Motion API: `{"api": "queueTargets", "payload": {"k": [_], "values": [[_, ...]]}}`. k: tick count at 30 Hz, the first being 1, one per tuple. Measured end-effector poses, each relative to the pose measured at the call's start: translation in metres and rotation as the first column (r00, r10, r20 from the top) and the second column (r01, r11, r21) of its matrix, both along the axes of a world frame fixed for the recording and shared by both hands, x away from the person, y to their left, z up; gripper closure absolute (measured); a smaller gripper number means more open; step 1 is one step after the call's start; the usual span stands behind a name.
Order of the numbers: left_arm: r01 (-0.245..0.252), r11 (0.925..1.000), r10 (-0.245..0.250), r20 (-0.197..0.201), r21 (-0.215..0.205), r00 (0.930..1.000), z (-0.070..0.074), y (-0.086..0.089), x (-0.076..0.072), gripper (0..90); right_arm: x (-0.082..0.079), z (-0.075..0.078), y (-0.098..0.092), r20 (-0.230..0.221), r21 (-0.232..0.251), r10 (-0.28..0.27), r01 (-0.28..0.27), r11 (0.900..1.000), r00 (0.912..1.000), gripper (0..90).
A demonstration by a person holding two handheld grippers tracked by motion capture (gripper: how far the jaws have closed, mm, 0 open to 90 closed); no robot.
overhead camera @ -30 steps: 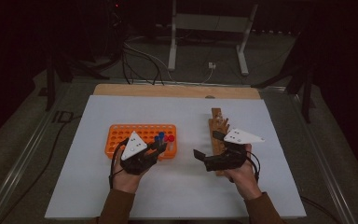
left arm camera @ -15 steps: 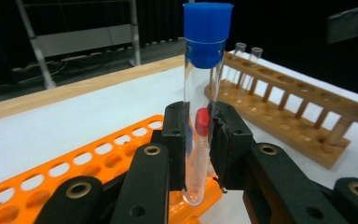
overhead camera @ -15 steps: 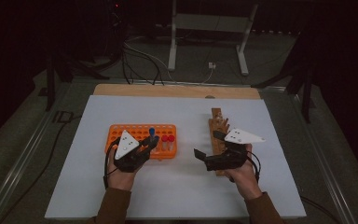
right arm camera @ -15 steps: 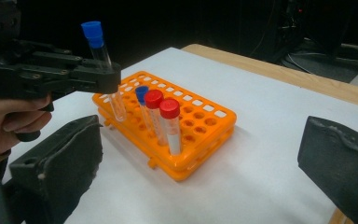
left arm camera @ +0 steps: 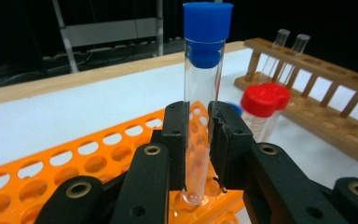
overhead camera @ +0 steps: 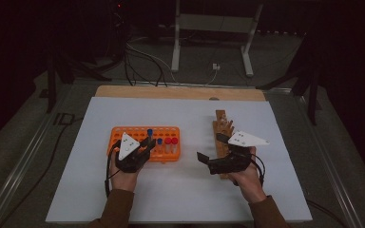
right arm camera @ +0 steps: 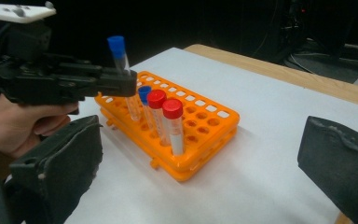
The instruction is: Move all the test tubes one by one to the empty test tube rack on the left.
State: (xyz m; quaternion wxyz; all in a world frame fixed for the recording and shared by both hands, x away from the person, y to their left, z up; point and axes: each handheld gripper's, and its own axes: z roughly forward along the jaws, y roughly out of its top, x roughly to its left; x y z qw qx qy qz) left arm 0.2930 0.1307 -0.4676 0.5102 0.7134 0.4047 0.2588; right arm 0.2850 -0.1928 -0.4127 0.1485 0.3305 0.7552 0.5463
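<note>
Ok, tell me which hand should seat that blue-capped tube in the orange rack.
Left. The left gripper already clamps the blue-capped tube over the orange rack; the right gripper sits open, apart.

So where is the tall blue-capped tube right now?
The blue-capped tube is clamped upright in the left gripper, its bottom entering the orange rack, left of the red-capped tubes.

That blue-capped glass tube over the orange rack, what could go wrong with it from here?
Two risks, as a guess. The left tool grips the blue-capped tube low on smooth glass, so it could tip or slip. Its bottom sits just at the orange rack; if it misses a hole, it could catch the rim or knock the red-capped tubes close beside it.
</note>
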Motion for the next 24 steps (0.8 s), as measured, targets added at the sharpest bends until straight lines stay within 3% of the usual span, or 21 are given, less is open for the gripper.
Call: {"api": "queueTargets", "payload": {"k": [8, 13, 19, 24], "values": [[-0.017, 0.9998, 0.016, -0.023, -0.007, 0.9996, -0.01, -0.001, 0.006, 77.3, 0.0, -0.002, 0.001, -0.006, -0.004, 0.005, -0.005, 1.0, 1.0, 0.2], [-0.016, 0.9998, 0.016, -0.049, 0.013, 0.9987, -0.017, -0.003, 0.008, 77.3, 0.0, -0.002, 0.002, -0.005, -0.004, 0.008, -0.008, 1.0, 1.0, 0.2], [-0.006, 0.9981, 0.013, -0.107, 0.062, 0.9942, -0.027, -0.008, 0.01, 77.4, 0.0, -0.002, 0.0, -0.003, -0.003, 0.007, -0.007, 1.0, 1.0, 0.2], [0.001, 0.9964, 0.009, -0.124, 0.084, 0.9922, -0.029, -0.009, 0.01, 77.7, 0.0, -0.001, -0.002, -0.001, 0.0, 0.003, -0.003, 1.0, 1.0, 0.2]]}}
